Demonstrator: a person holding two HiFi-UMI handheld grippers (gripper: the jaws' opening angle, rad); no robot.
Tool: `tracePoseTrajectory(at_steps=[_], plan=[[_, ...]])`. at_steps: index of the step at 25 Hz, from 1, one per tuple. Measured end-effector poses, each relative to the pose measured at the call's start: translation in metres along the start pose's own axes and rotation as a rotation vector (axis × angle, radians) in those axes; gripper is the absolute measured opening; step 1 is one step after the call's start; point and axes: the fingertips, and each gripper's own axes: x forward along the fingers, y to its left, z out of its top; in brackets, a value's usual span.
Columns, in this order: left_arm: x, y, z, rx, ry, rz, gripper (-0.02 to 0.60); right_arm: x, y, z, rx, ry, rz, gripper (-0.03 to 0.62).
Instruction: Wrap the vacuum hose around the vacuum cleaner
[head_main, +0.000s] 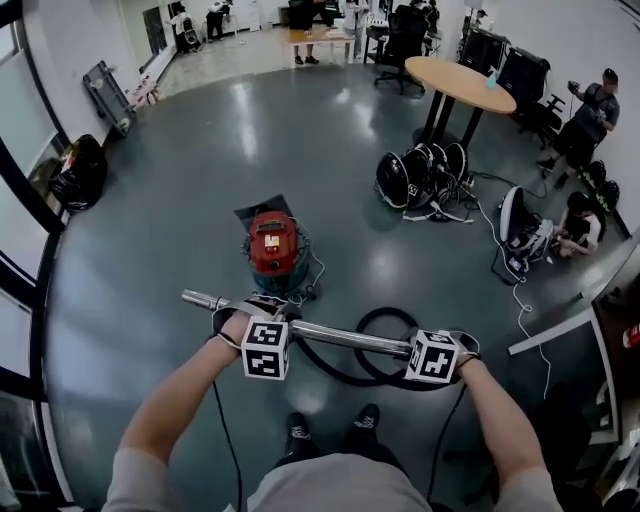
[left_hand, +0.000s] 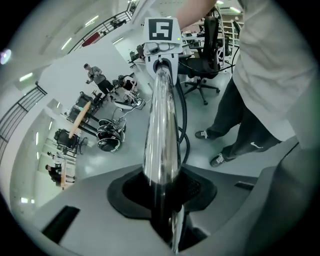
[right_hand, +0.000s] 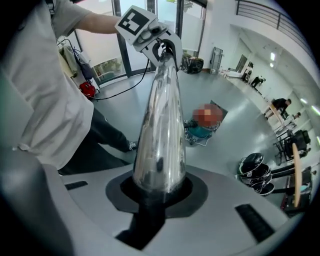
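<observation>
The red vacuum cleaner (head_main: 272, 248) stands on the grey floor ahead of me, its cord lying loose beside it. I hold its chrome wand (head_main: 340, 335) level across my front. My left gripper (head_main: 262, 325) is shut on the wand near its left end, and my right gripper (head_main: 432, 352) is shut on it near the hose end. The black hose (head_main: 385, 325) loops on the floor under the wand. In the left gripper view the wand (left_hand: 161, 135) runs up between the jaws of the left gripper (left_hand: 162, 200) with the hose (left_hand: 183, 112) behind. The right gripper (right_hand: 155, 195) clamps the wand (right_hand: 160, 140); the vacuum cleaner (right_hand: 199, 132) sits beyond.
My shoes (head_main: 330, 425) stand just behind the hose loop. Black helmets (head_main: 420, 175) lie under a round wooden table (head_main: 460, 80) at the back right. A person crouches (head_main: 578, 225) at the right by a bag, another stands (head_main: 592, 112) behind. A black bag (head_main: 80, 172) leans at the left wall.
</observation>
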Motion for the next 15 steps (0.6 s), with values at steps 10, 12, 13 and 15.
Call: tracePoseTrajectory(at_steps=[10,12,13,15], plan=[[0.038,-0.024,0.021,-0.153,0.051,-0.125,0.130,0.018,-0.035,-0.045,-0.110,0.051,-0.089,0.160],[0.047,-0.030,0.017,-0.212,0.081,-0.140,0.130,0.011,-0.053,-0.050,-0.103,0.038,-0.139,0.276],[0.051,-0.033,0.017,-0.247,0.091,-0.146,0.130,0.006,-0.059,-0.054,-0.102,0.033,-0.148,0.285],[0.062,-0.044,0.018,-0.329,0.107,-0.166,0.130,-0.004,-0.072,-0.059,-0.096,0.005,-0.181,0.285]])
